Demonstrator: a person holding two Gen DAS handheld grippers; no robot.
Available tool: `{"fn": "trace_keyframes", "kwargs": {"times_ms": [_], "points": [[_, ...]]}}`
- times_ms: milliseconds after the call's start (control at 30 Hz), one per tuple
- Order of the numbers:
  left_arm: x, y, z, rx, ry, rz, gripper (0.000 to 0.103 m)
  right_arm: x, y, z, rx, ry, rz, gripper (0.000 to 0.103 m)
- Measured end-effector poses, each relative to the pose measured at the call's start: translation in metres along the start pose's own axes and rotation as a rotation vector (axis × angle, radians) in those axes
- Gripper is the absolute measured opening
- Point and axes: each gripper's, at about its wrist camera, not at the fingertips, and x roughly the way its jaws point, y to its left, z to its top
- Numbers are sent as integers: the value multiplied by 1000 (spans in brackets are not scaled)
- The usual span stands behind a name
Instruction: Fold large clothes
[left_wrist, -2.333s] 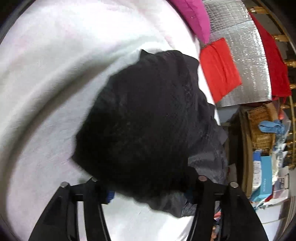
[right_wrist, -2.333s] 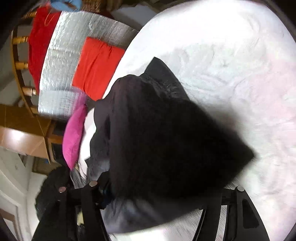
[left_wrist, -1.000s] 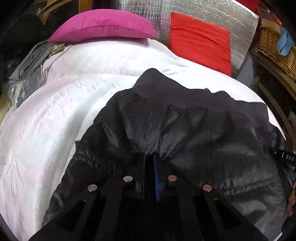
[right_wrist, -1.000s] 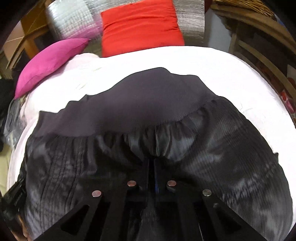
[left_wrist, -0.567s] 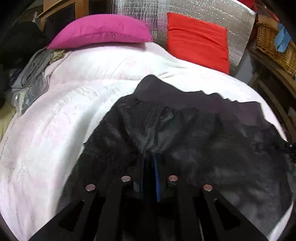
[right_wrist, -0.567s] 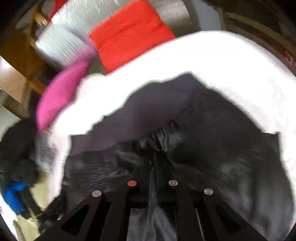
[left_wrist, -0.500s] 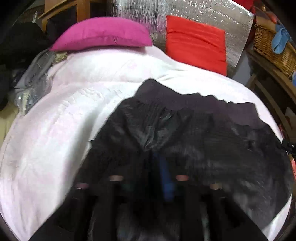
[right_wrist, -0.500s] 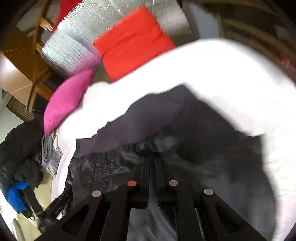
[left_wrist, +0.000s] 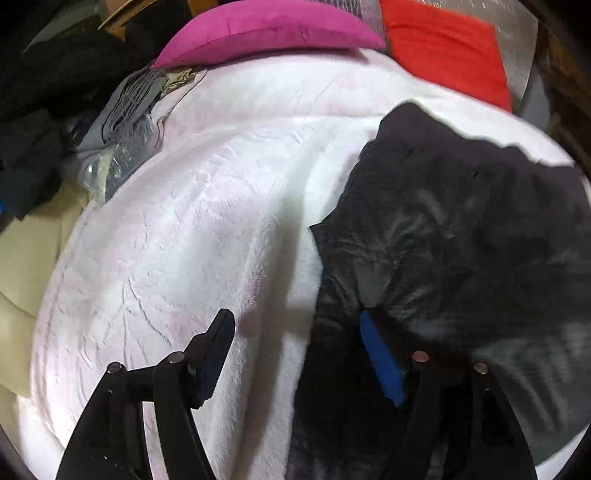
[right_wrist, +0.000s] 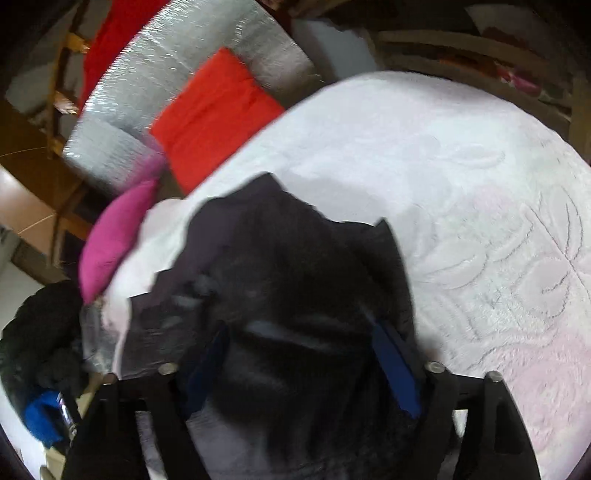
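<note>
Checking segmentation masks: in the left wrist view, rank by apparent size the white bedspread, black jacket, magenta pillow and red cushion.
1. White textured bedspread, largest.
2. Black shiny jacket.
3. Magenta pillow and red cushion look alike in area; both sit farthest from the camera and are cropped by the frame edge, so unranked.

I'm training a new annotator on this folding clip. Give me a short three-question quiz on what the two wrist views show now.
1. True or false: the black jacket lies on the white blanket.
2. Which cushion sits beside the magenta pillow: A) blue, B) red, C) green?
3. Fill in: the jaws of the left gripper and the right gripper are both ____.

Key: 1 true. 2 B, the red cushion. 3 opening, with jacket fabric between the right gripper's jaws.
</note>
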Motion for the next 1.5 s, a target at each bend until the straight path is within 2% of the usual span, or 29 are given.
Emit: {"fn": "trace_keyframes", "kwargs": {"times_ms": [33, 200, 267, 333, 400, 433, 533, 633, 833, 933, 1000, 1033, 1100, 1200, 1333, 1400, 1500], "points": [[0, 0, 1, 9, -3, 0, 74, 2, -6, 6, 27, 4, -29, 54], [-14, 19, 9, -47, -10, -61, 74, -19, -23, 27, 95, -9, 98, 56], [-27, 34, 13, -69, -47, -161, 75, -30, -23, 33, 78, -12, 116, 74], [-26, 48, 19, -111, -42, -247, 79, -42, -24, 41, 40, -29, 119, 76], [-19, 59, 20, -156, -5, -373, 85, -44, -28, 46, 14, -13, 139, 81], [-13, 64, 20, -180, 25, -426, 86, -42, -35, 49, 14, 13, 154, 82], [12, 70, 18, -276, 184, -578, 86, -28, -57, 50, 72, 80, 192, 82], [25, 63, 19, -278, 206, -667, 86, -15, -77, 46, 124, 158, 229, 82], [38, 35, 19, -221, 266, -764, 86, 7, -92, 47, 169, 217, 290, 82], [39, 25, 21, -164, 251, -766, 91, 21, -89, 48, 155, 261, 310, 82], [38, 19, 20, -143, 253, -814, 92, 32, -87, 47, 146, 286, 328, 83], [38, 16, 19, -133, 262, -845, 92, 37, -85, 47, 145, 293, 356, 83], [39, 10, 18, -112, 260, -850, 93, 45, -81, 46, 141, 328, 418, 83], [37, -1, 18, -82, 255, -893, 94, 56, -63, 40, 82, 370, 430, 86], [39, -15, 20, -88, 254, -987, 94, 70, -29, 29, -26, 412, 443, 101], [37, -22, 22, -81, 246, -1003, 94, 77, -12, 25, -48, 415, 468, 102], [36, -31, 22, -79, 228, -1019, 94, 86, 8, 18, -79, 390, 429, 103]]}}
